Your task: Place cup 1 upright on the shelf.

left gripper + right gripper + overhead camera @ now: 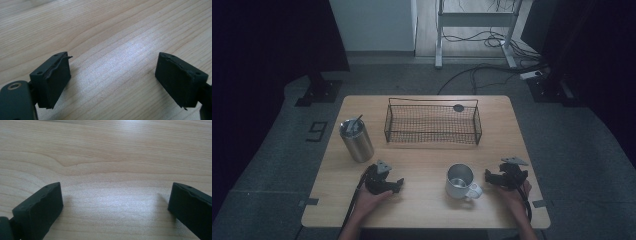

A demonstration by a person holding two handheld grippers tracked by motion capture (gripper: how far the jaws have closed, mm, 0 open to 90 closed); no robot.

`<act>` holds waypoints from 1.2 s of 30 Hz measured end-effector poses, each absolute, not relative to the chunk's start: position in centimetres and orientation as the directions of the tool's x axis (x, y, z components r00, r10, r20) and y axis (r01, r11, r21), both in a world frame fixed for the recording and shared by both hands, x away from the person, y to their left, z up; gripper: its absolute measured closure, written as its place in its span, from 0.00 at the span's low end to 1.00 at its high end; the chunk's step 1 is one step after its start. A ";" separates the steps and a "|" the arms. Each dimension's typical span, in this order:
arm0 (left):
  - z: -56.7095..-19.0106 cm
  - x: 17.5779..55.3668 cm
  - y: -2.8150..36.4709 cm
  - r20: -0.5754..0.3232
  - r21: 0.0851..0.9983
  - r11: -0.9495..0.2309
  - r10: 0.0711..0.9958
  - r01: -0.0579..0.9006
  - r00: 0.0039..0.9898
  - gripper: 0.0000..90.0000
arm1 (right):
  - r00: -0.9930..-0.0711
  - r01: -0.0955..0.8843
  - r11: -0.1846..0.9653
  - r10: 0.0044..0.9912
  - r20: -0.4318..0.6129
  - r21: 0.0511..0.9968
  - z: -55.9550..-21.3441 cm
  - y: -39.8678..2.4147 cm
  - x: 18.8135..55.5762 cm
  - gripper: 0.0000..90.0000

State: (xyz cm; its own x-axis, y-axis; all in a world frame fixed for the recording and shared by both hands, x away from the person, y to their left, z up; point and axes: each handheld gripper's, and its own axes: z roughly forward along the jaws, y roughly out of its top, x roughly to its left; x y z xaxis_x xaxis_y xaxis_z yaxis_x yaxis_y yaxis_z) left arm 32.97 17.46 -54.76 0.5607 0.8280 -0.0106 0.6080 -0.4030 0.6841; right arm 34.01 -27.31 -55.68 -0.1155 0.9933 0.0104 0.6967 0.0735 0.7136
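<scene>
Mug on table between two gaping hand-held grippers.

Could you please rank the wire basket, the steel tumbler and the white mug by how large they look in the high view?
1. wire basket, clearly largest
2. steel tumbler
3. white mug, slightly smaller than the tumbler, though it sits nearer the camera

pale wooden desk with matt grain; brushed steel tumbler; dark wire mesh basket; glossy white mug; matt black claw pads.

Probably lab: black curtains, floor cables, marker 9.
</scene>
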 end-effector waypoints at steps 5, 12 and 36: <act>-54.8 33.0 17.5 -0.010 0.684 -0.402 0.829 0.609 0.560 0.14 | -0.119 0.697 0.076 0.993 0.010 0.713 -55.7 -27.3 34.0 0.00; -54.8 33.0 17.5 -0.010 0.684 -0.402 0.829 0.609 0.559 0.14 | -0.121 0.696 0.077 0.993 0.011 0.714 -55.7 -27.3 34.0 0.00; -54.7 33.0 17.4 -0.008 0.685 -0.393 0.838 0.613 0.546 0.14 | -0.137 0.689 0.087 0.991 0.012 0.720 -55.6 -27.3 34.1 0.02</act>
State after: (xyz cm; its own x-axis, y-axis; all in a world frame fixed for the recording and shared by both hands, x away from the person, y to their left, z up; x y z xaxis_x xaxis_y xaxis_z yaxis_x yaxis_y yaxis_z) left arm 33.03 17.37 -54.74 0.5462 0.8376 -0.0084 0.6131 -0.3929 0.6854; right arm 34.07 -27.31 -55.65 -0.1370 0.9905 0.0117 0.6890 0.0868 0.7196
